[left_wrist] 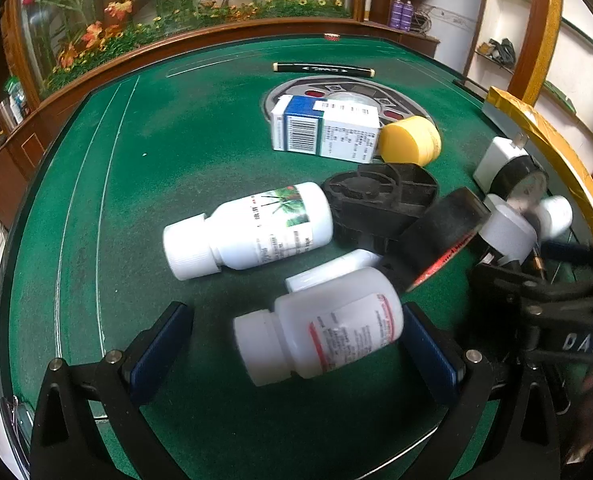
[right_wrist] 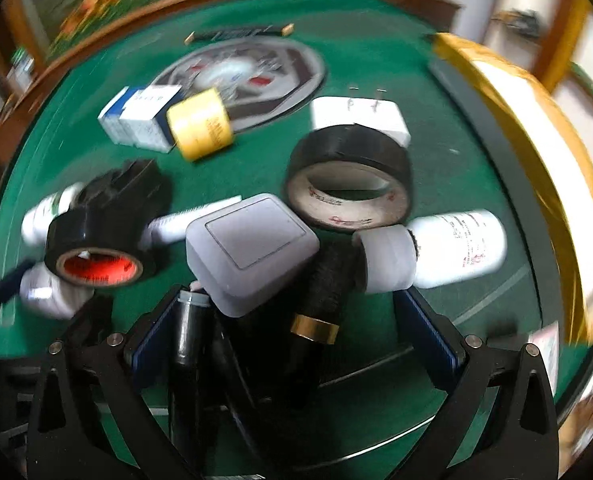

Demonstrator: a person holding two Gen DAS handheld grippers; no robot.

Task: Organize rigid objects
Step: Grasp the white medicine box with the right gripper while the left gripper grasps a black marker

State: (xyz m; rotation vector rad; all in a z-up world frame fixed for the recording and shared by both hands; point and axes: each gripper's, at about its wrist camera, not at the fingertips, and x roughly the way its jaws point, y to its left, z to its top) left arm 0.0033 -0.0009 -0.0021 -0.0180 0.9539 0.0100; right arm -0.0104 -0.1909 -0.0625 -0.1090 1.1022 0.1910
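While the right view is blurred, only it shows the grey switch [right_wrist: 252,254].

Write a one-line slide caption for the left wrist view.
Open left gripper straddles a white pill bottle lying on the green felt table amid scattered clutter.

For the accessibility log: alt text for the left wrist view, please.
The open left gripper straddles a white pill bottle lying on a green felt table. Beyond lie another white bottle, black tape, a blue-white box and a yellow cap.
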